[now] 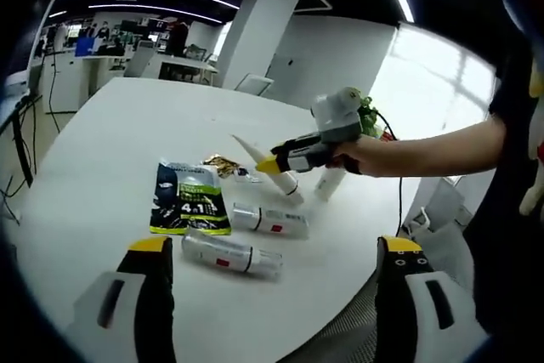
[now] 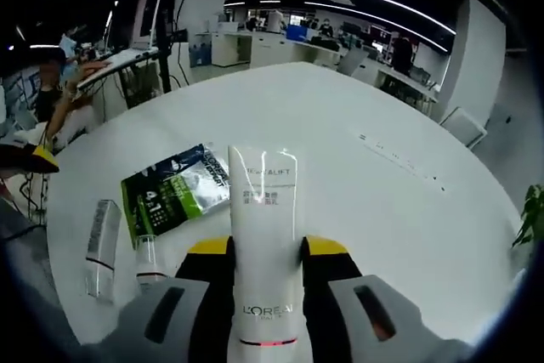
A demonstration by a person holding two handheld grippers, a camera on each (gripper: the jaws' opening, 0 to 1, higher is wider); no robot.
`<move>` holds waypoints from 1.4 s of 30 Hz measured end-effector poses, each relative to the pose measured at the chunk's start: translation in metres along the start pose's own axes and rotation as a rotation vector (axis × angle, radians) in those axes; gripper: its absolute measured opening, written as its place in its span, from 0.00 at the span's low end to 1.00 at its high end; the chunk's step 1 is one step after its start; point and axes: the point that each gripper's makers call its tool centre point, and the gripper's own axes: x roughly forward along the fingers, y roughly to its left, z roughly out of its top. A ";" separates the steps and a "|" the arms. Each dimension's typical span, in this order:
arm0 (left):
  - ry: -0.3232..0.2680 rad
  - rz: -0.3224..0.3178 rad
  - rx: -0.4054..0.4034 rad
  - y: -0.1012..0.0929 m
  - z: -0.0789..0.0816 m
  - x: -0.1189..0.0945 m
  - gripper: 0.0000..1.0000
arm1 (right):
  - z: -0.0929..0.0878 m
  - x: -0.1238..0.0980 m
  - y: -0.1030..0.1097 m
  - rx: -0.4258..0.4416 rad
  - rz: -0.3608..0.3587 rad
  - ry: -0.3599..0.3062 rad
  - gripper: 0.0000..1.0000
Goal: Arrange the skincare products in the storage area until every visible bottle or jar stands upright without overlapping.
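My right gripper (image 2: 268, 249) is shut on a white L'Oreal tube (image 2: 263, 210) that points away over the white table (image 2: 357, 176). In the left gripper view this gripper (image 1: 270, 161) hovers above the table's middle with the tube (image 1: 252, 150) sticking out to the left. Two clear-and-white bottles lie on their sides, one (image 1: 270, 220) behind the other (image 1: 231, 254), just ahead of my open left gripper (image 1: 275, 246). They also lie at the lower left of the right gripper view, one (image 2: 102, 248) beside the other (image 2: 149, 265). A white bottle (image 1: 328, 183) stands under the right gripper.
A green and black sachet (image 1: 189, 197) lies flat left of the bottles, also seen as a sachet (image 2: 178, 189) ahead of the right gripper. A gold foil packet (image 1: 221, 165) sits behind it. The table edge (image 1: 340, 312) runs close to my left gripper. A person's arm (image 1: 425, 149) reaches in from the right.
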 end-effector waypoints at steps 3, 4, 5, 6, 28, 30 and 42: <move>-0.014 -0.005 -0.003 -0.003 0.005 0.000 0.92 | 0.006 -0.012 0.011 0.002 0.015 -0.031 0.30; -0.014 -0.007 -0.002 -0.004 0.005 0.000 0.92 | 0.006 -0.013 0.012 0.003 0.016 -0.033 0.30; -0.013 -0.008 0.003 -0.007 0.006 0.000 0.92 | 0.007 -0.017 0.015 0.005 0.019 -0.042 0.30; -0.011 -0.008 0.008 -0.008 0.006 0.000 0.91 | 0.008 -0.020 0.017 0.006 0.021 -0.048 0.30; -0.105 -0.044 0.028 -0.042 0.048 0.006 0.88 | 0.002 -0.090 0.068 0.027 0.067 -0.164 0.29; -0.112 -0.053 0.021 -0.048 0.052 0.006 0.86 | 0.003 -0.099 0.074 0.018 0.070 -0.177 0.29; -0.133 -0.118 0.004 -0.074 0.056 0.011 0.66 | 0.011 -0.133 0.106 0.010 0.105 -0.242 0.29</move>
